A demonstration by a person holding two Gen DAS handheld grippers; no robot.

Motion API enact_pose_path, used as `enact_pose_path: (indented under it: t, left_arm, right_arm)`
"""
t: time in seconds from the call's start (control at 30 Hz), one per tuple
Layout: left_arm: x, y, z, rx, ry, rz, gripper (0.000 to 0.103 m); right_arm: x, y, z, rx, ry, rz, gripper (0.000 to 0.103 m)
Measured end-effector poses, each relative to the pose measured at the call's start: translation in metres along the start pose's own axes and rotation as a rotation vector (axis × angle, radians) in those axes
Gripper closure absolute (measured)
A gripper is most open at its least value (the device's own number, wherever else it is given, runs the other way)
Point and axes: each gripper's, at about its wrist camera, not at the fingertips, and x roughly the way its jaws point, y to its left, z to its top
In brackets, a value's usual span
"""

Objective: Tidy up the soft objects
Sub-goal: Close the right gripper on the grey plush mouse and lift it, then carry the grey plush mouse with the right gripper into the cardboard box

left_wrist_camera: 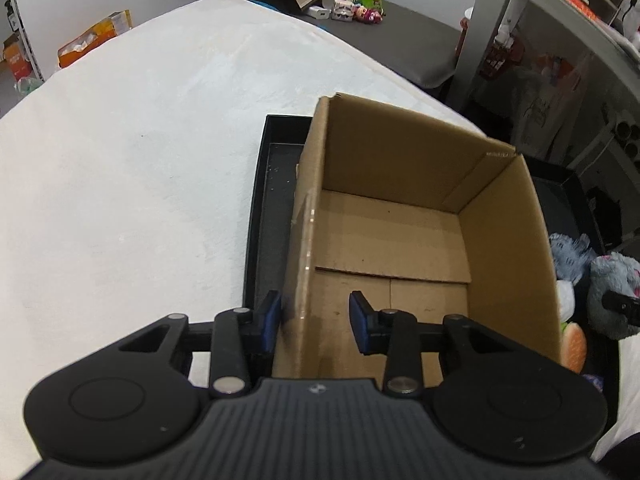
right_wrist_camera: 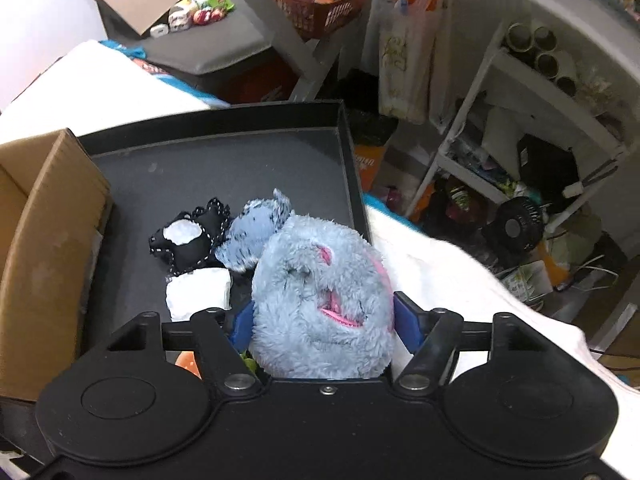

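My right fingers (right_wrist_camera: 322,322) are clamping the grey plush toy (right_wrist_camera: 320,300) above the black tray (right_wrist_camera: 224,168). My left fingers (left_wrist_camera: 316,322) are straddling the cardboard box (left_wrist_camera: 400,216) wall, partly open, not yet pinching it. Risk: the box is sitting unsecured, so it may slide while I'm dropping the toy in. Farther back, the black-and-white plush (right_wrist_camera: 188,240) is lying in the tray.

No readable writing here.
Print on the orange packaging (right_wrist_camera: 366,162) beside the tray is too blurred to read.
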Motion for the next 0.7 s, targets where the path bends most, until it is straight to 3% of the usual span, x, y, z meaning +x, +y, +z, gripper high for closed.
enact_pose_path:
  t: [0.17,0.27,0.5,0.7]
  left_arm:
    - [-0.007,0.003,-0.005,-0.053,0.006,-0.043,0.067]
    - [-0.017,0.002,-0.009,-0.052,-0.031,-0.05,0.068]
    - [-0.03,0.003,-0.017,-0.076,-0.073,-0.042,0.089]
    - [-0.033,0.007,-0.023,-0.101,-0.083,-0.04,0.09]
  right_arm:
    - [-0.021,0.005,0.002,-0.012,-0.046,-0.013,0.037]
    - [-0.03,0.009,0.003,-0.016,-0.074,-0.007,0.037]
    - [-0.057,0.017,0.008,-0.007,-0.143,0.031,0.037]
    - [-0.078,0.028,0.01,-0.005,-0.19,0.065,0.037]
